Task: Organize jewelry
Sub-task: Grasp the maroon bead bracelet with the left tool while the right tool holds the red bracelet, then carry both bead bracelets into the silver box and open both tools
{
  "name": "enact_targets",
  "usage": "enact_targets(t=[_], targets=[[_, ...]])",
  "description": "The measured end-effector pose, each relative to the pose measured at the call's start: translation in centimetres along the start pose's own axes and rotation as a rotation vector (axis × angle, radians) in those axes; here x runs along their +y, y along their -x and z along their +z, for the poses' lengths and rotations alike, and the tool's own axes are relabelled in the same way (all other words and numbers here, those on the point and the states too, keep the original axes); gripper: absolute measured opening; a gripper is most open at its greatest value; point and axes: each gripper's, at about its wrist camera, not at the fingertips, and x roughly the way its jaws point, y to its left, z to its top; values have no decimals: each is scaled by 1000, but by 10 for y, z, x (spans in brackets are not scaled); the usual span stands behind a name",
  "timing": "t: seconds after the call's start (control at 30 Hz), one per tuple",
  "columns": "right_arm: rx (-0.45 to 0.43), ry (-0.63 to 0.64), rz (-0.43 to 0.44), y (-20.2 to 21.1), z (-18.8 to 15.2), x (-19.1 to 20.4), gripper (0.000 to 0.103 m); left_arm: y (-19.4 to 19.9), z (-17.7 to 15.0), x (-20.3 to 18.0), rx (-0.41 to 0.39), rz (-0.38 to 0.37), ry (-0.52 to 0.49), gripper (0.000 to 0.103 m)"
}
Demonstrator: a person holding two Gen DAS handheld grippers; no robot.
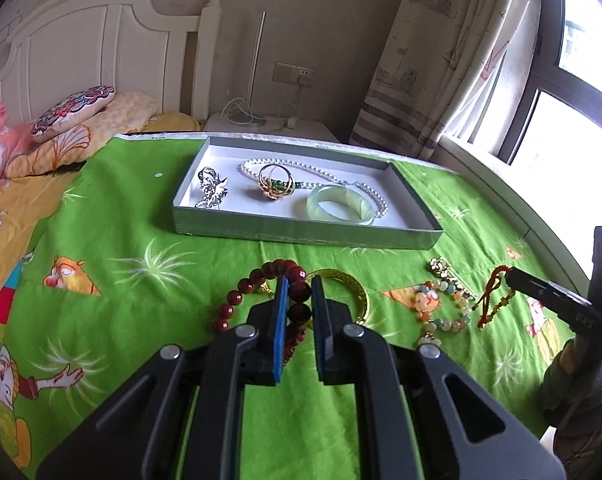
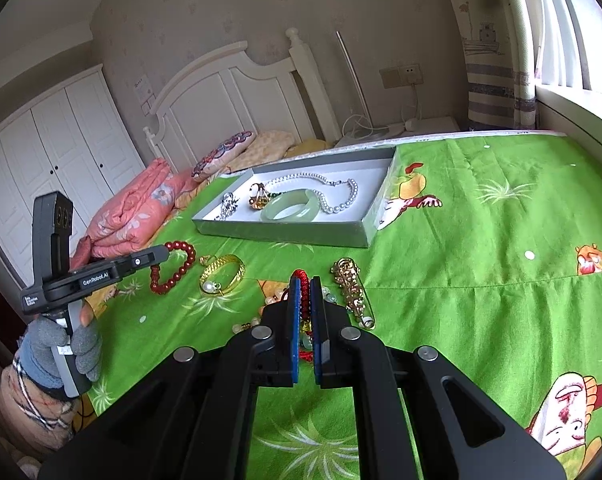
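Note:
On the green cartoon-print cloth [image 1: 121, 220] my left gripper [image 1: 299, 284] is shut on a dark red bead bracelet [image 1: 253, 280], whose loop trails off to the left. In the right wrist view the same left gripper [image 2: 163, 256] meets the red bead bracelet [image 2: 177, 270] at its tip. My right gripper [image 2: 305, 286] is shut on a red braided cord charm [image 2: 305, 280]; in the left wrist view the right gripper [image 1: 511, 276] holds the red cord charm [image 1: 491, 300]. Beyond both stands a grey tray [image 1: 301, 234] [image 2: 281, 236] with a jade bangle [image 1: 339, 206], a pearl necklace [image 1: 321, 172], gold rings [image 1: 275, 186] and a silver piece [image 1: 211, 190].
Loose on the cloth lie a gold bracelet [image 2: 223, 274], a pastel bead bracelet [image 1: 441, 312] and a gold brooch [image 2: 351, 286]. A gloved hand [image 2: 61, 344] holds the left gripper. Left of the cloth are a pink quilt [image 2: 137, 216], pillows and the white headboard [image 1: 81, 48]; a window sill [image 1: 501, 184] runs along the right.

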Motion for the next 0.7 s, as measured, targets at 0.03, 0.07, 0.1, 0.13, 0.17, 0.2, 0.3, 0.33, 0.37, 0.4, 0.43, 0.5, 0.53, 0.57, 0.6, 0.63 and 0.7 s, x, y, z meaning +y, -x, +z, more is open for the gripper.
enact_targets(t=[0.03,0.07,0.1,0.13,0.17,0.2,0.3,0.33,0.37,0.4,0.43,0.5,0.53,0.57,0.6,0.63,0.7], targets=[[-1,-4,3,0,0,-1,7,3,-1,-1,-11,-1,7,11],[1,-4,4,0,0,-1,7,6,-2,0,-18,-5,13,11],[6,2,1,-1,0,0,7,9,-4,0,-27,-12,21,11],[9,10,-4,-2,0,2,7,11,-5,1,-32,-17,27,11],[12,18,-9,-1,-1,3,7,13,-6,1,-34,-20,31,11],[14,26,-15,-1,-1,6,7,14,-6,2,-35,-23,33,11],[18,26,-18,-2,-3,11,7,16,-6,6,-40,-30,38,11],[16,23,-18,-2,-3,13,7,17,-6,7,-44,-34,43,11],[15,21,-16,-3,-2,14,7,18,-5,9,-48,-38,49,11],[14,23,-15,-4,-1,18,7,19,-5,10,-50,-40,52,11],[15,27,-16,-5,1,19,7,21,-5,11,-54,-43,54,11],[12,45,-15,-6,6,26,7,22,-4,13,-58,-42,60,11],[4,53,-12,-5,9,31,7,23,-4,15,-61,-39,65,11],[0,57,-6,-5,10,32,7,24,-2,16,-65,-38,72,11],[-4,65,1,-4,13,37,7,25,-1,17,-69,-39,77,11],[-7,70,3,-4,14,38,7,26,0,18,-75,-42,83,11],[-5,85,5,-5,17,44,7,29,2,19,-85,-43,86,11]])
